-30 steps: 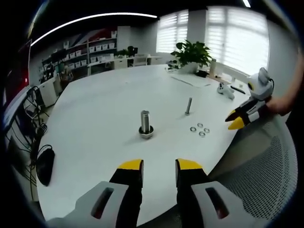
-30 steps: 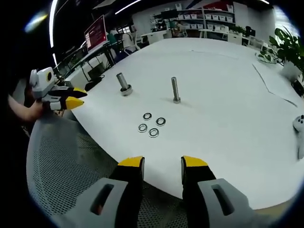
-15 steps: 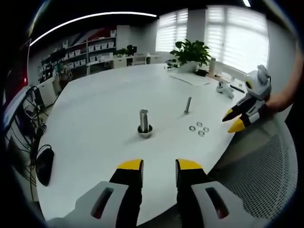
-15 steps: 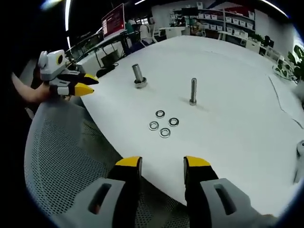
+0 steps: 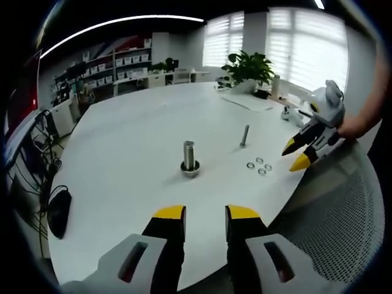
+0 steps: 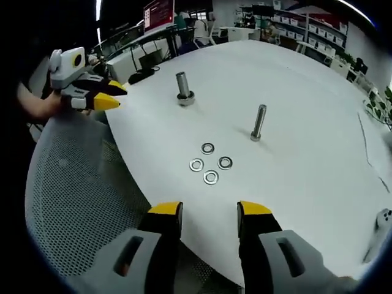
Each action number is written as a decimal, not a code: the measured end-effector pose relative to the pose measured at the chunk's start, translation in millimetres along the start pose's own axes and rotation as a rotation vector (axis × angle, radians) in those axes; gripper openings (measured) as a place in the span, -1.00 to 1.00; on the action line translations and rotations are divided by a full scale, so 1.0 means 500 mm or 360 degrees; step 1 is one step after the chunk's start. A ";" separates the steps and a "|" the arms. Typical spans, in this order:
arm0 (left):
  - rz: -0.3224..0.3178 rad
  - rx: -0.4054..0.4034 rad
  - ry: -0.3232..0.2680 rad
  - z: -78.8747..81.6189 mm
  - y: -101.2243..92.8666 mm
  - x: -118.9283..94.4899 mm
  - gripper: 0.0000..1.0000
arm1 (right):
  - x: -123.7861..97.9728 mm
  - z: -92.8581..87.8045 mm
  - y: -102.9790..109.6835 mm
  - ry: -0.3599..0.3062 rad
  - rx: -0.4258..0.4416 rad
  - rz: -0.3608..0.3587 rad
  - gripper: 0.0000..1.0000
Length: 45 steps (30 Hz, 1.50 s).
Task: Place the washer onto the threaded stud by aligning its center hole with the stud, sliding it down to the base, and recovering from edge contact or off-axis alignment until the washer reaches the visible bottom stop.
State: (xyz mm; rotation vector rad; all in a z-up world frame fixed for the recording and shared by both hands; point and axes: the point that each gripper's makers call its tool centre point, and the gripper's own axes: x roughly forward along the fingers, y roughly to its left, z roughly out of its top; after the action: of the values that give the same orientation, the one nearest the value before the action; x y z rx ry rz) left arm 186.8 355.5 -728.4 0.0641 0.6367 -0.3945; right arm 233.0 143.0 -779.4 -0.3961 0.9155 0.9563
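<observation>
- Lying loose on the white table [image 6: 306, 73], four washers [image 6: 211, 164] make a small cluster; in the right gripper view they sit at about 12 o'clock from the jaws, arranged as a diamond, none touching another.
- In the left gripper view the same four washers [image 5: 260, 165] show at about 2 o'clock from the jaws, close to the table's near edge.
- Two upright studs stand on the table. The slim threaded stud [image 6: 258, 123] rises just past the washers, at 1 o'clock from them in the right gripper view; it appears in the left gripper view too [image 5: 244, 135].
- The thicker stud [image 6: 183, 87], seated on a wider collar at its base, stands well apart at 11 o'clock from the washers, and in the left gripper view [image 5: 189, 159] at 12 o'clock from the jaws.
- The right gripper [image 6: 210, 211] hangs over the table edge with jaws parted and nothing between them; from the left gripper view it is seen [image 5: 293, 155] at 3 o'clock, near the washers.
- The left gripper [image 5: 206, 214] is likewise spread and empty; in the right gripper view it appears [image 6: 114, 95] at 10 o'clock, beside the table edge.
- One mesh chair back [image 6: 79, 202] lies below the table edge.
</observation>
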 end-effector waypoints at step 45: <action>0.0014 -0.0002 0.0012 -0.007 0.003 -0.001 -0.55 | 0.071 0.023 0.020 0.0491 -0.0593 0.0130 -0.57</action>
State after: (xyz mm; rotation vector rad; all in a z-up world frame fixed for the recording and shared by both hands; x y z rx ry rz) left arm 185.2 357.7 -731.1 0.0669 0.6439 -0.3856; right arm 239.3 174.8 -800.5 -0.8457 1.0375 1.1647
